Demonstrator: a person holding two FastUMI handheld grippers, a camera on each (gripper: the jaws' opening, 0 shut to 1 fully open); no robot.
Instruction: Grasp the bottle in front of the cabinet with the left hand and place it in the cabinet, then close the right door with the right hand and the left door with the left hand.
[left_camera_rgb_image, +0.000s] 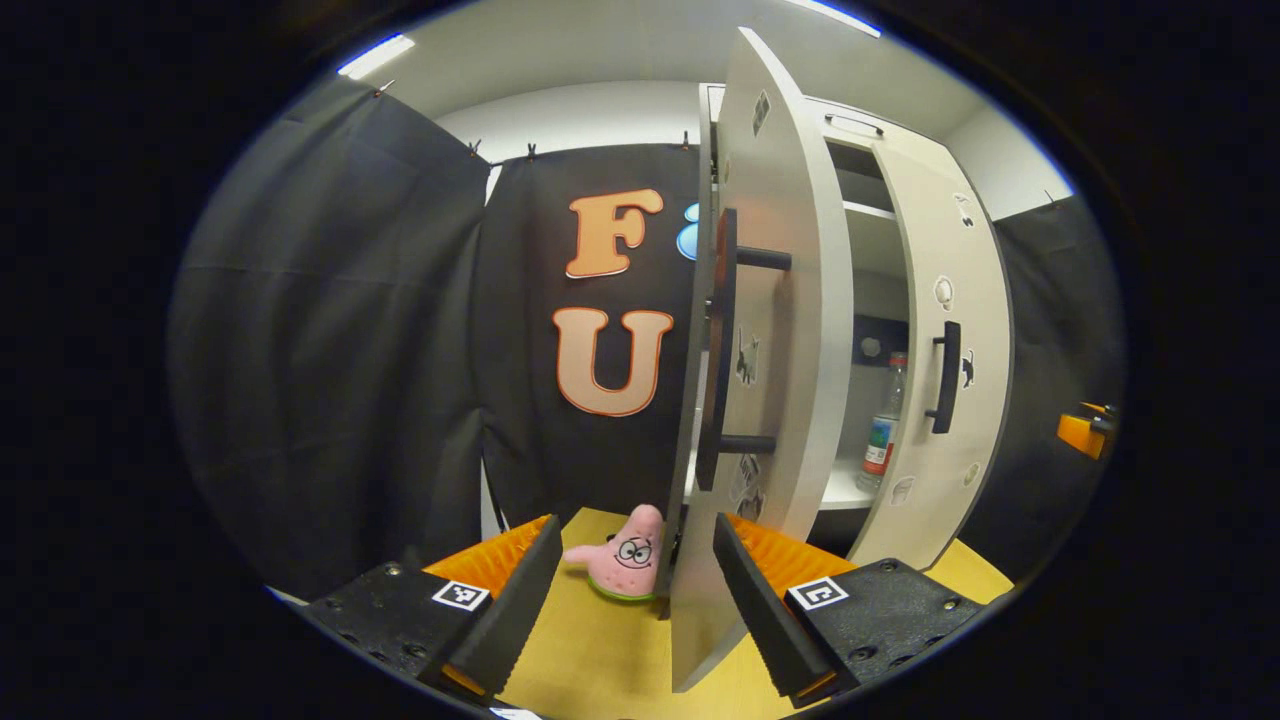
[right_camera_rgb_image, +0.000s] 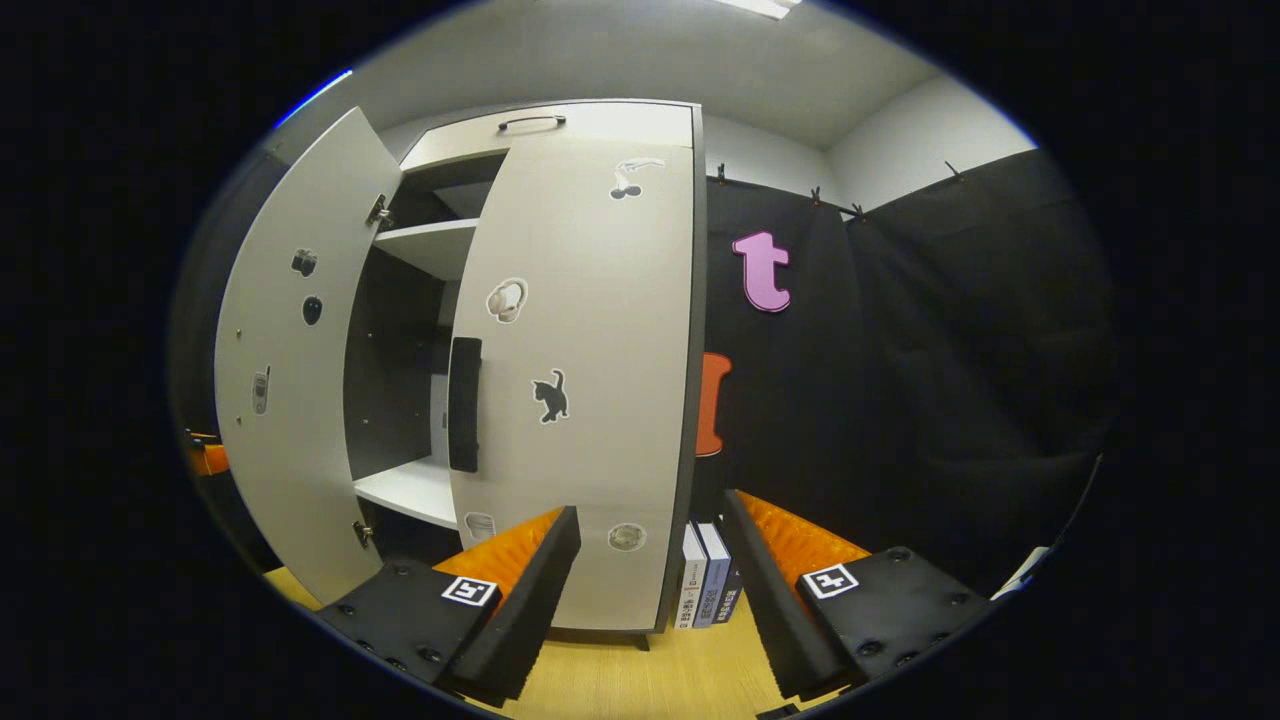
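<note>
Left gripper view: left door (left_camera_rgb_image: 775, 330) edge between gripper (left_camera_rgb_image: 635, 600) fingers.

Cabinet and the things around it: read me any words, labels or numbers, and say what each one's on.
Bottle label: too small to read.
Books spines: print too blurred to read.
Cat sticker and the other stickers: pictures, no words.
No readable text here.

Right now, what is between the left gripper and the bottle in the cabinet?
In the left gripper view, the open left door stands edge-on between the left gripper and the bottle, which sits on the cabinet's shelf.
</note>
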